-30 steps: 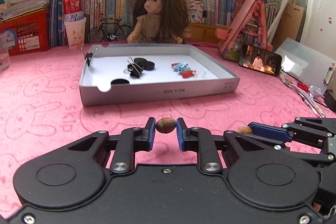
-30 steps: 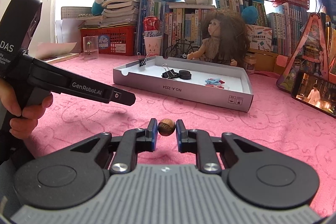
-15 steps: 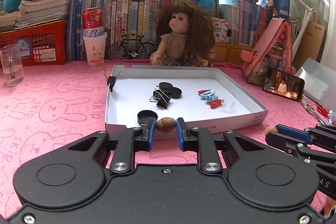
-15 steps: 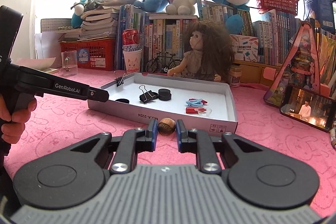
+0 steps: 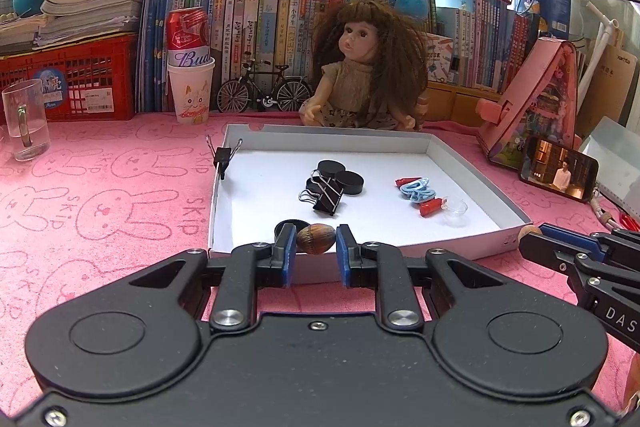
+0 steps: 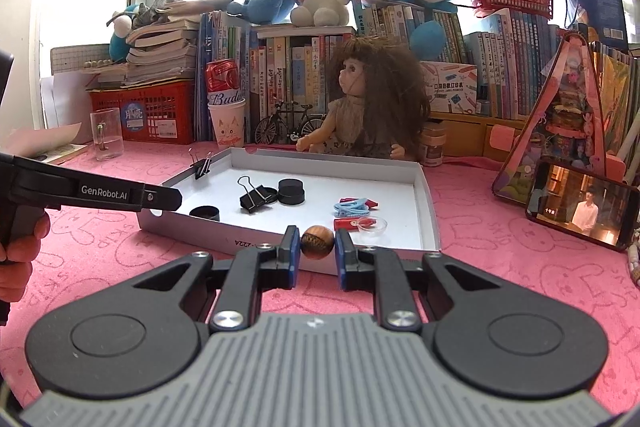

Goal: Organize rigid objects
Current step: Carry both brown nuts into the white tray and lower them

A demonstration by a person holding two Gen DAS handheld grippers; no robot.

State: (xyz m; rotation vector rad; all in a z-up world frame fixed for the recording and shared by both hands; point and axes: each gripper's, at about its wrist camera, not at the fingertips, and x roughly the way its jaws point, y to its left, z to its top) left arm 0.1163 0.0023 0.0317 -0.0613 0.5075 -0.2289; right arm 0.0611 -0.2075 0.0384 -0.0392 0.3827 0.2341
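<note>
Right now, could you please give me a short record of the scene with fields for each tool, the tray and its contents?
left tool: shut on a brown nut, at the tray's near edge
right tool: shut on a second brown nut, also at the near edge
tray: white, shallow, on the pink cloth
tray contents: binder clips, black caps, blue and red bits

We see a ridged, wood-brown nut (image 5: pixel 316 238) between blue, matt, rubbery-looking pads (image 5: pixel 286 255). The tray (image 5: pixel 460 251) looks like matt white cardboard; the binder clip (image 5: pixel 326 195) in it has shiny wire handles. The tablecloth (image 5: pixel 100 219) is fuzzy pink cloth.
</note>
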